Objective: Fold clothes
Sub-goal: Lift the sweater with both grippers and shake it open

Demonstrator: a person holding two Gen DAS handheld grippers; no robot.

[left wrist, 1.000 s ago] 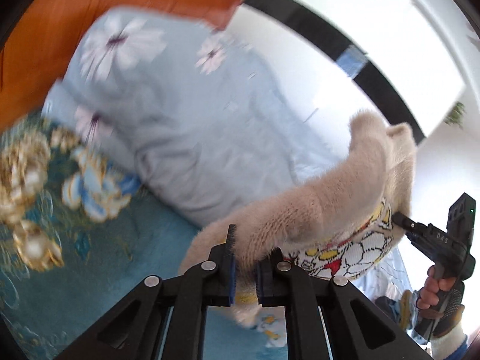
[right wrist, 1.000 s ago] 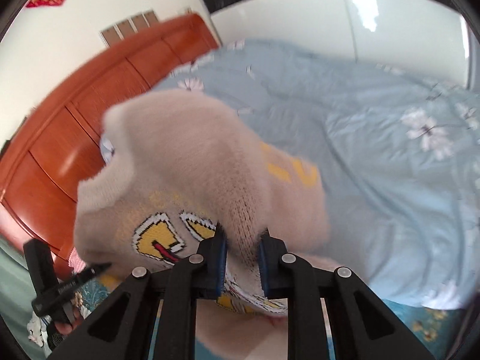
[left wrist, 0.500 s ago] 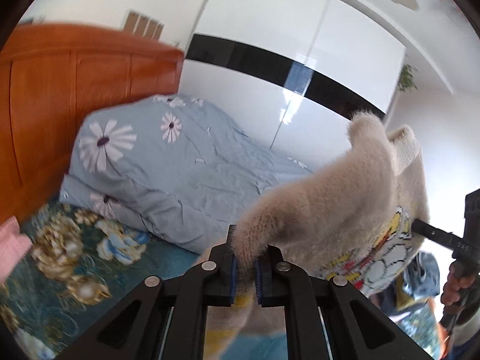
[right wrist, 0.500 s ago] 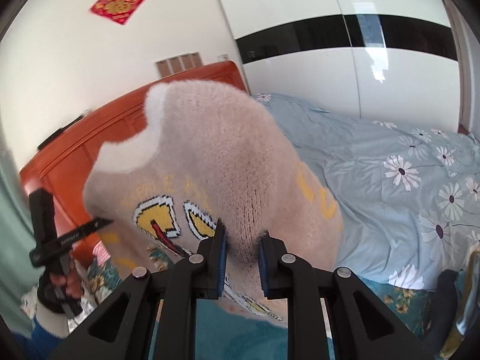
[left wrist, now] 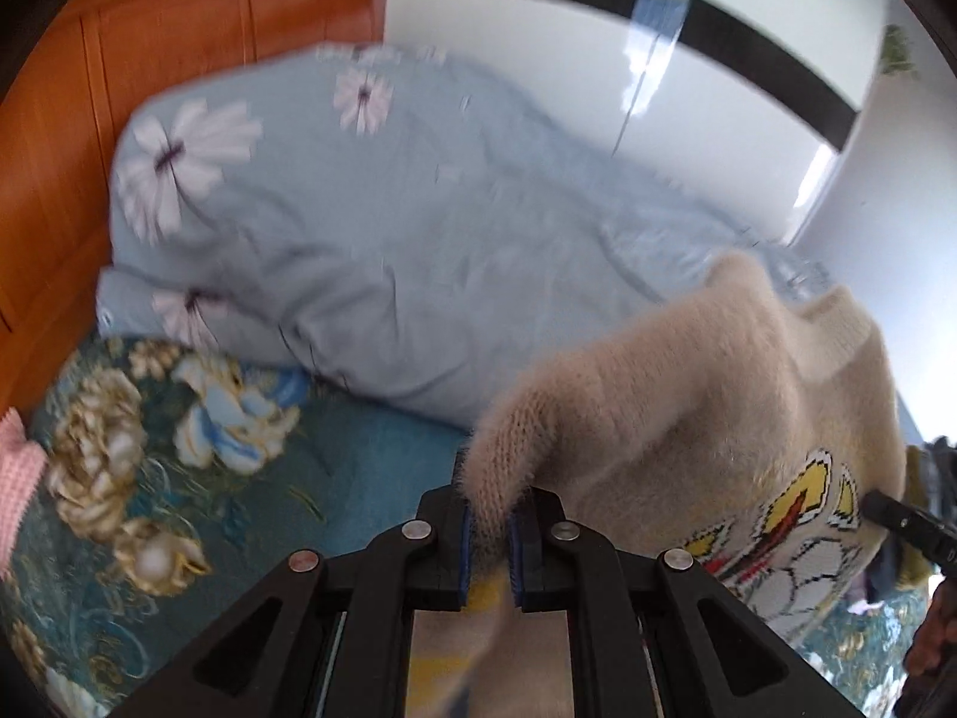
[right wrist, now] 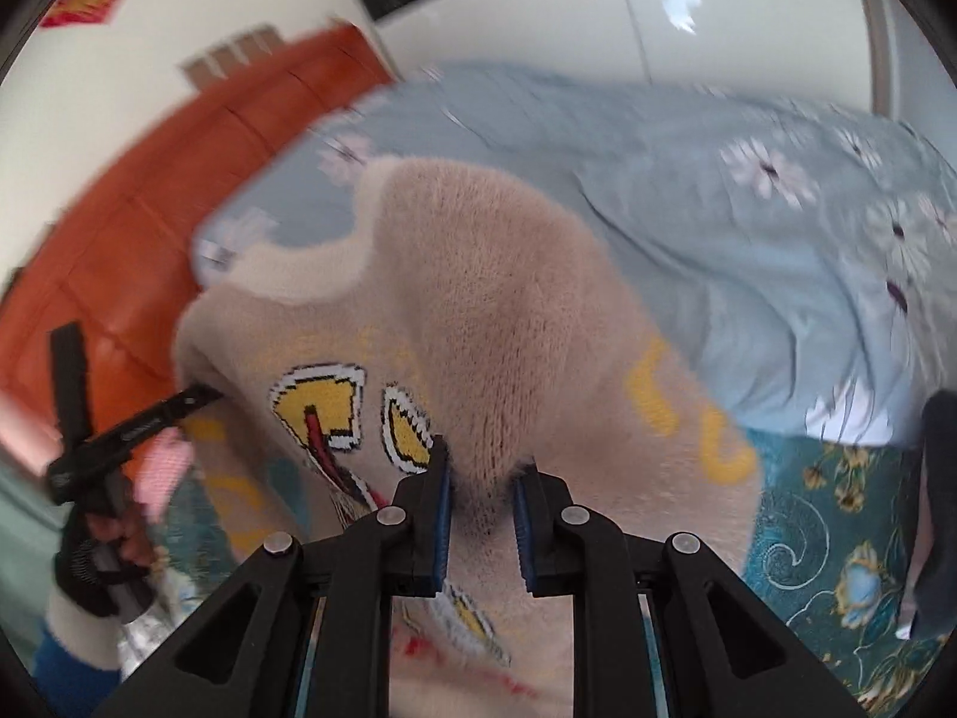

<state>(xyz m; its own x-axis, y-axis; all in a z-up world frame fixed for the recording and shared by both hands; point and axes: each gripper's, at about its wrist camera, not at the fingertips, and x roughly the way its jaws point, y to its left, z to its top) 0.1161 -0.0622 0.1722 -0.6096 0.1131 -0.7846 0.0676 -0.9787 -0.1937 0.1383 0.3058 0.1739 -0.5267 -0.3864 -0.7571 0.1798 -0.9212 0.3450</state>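
Note:
A fuzzy beige sweater (left wrist: 688, 395) with a yellow, white and red cartoon print hangs in the air above the bed, stretched between both grippers. My left gripper (left wrist: 487, 529) is shut on a fold of its knit at one shoulder. My right gripper (right wrist: 481, 514) is shut on a fold at the other shoulder of the sweater (right wrist: 490, 299). The collar shows at the top. Each gripper appears in the other's view, the right one (left wrist: 903, 523) at the far right, the left one (right wrist: 137, 425) at the far left. The sweater's lower part is hidden below the jaws.
A teal bedsheet (left wrist: 197, 478) with gold and blue flowers lies below. A pale blue daisy-print duvet (left wrist: 371, 227) is heaped behind, against an orange wooden headboard (left wrist: 72, 119). A pink knit item (left wrist: 15, 478) lies at the left edge. A white wardrobe (right wrist: 718, 30) stands behind.
Both grippers have dropped and tilted down towards the bed with the sweater still held between them; the views are blurred with motion.

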